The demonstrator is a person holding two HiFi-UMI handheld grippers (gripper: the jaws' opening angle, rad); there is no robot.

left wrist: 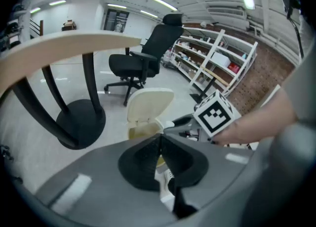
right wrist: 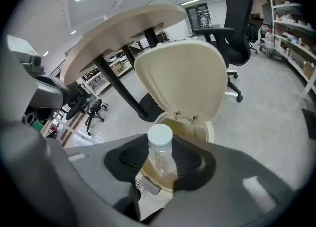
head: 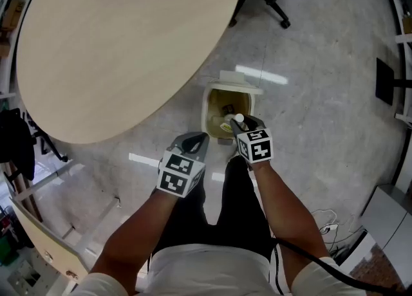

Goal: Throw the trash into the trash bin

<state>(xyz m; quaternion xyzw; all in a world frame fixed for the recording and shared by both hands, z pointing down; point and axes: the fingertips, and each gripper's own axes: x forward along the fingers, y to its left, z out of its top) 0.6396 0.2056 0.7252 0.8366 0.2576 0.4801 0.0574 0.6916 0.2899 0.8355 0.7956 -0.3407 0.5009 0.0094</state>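
Observation:
A cream trash bin [head: 209,113] stands on the floor with its lid [right wrist: 180,78] swung up and some trash inside. My right gripper [head: 246,124] is shut on a clear plastic bottle [right wrist: 159,159] with a white cap [head: 239,118], held just over the bin's near rim. In the right gripper view the bottle sits upright between the black pads [right wrist: 129,158], with the bin's opening [right wrist: 190,127] right behind it. To the bin's left my left gripper [head: 195,139] is shut with nothing between its pads [left wrist: 143,159]. The bin [left wrist: 145,112] and the right gripper's marker cube [left wrist: 214,114] show beyond it.
A large round wooden table [head: 122,44] on a black pedestal foot [left wrist: 79,122] stands left of the bin. A black office chair [left wrist: 143,60] is behind it, and shelving [left wrist: 222,63] lines the far right. The person's legs [head: 238,204] are just behind the grippers.

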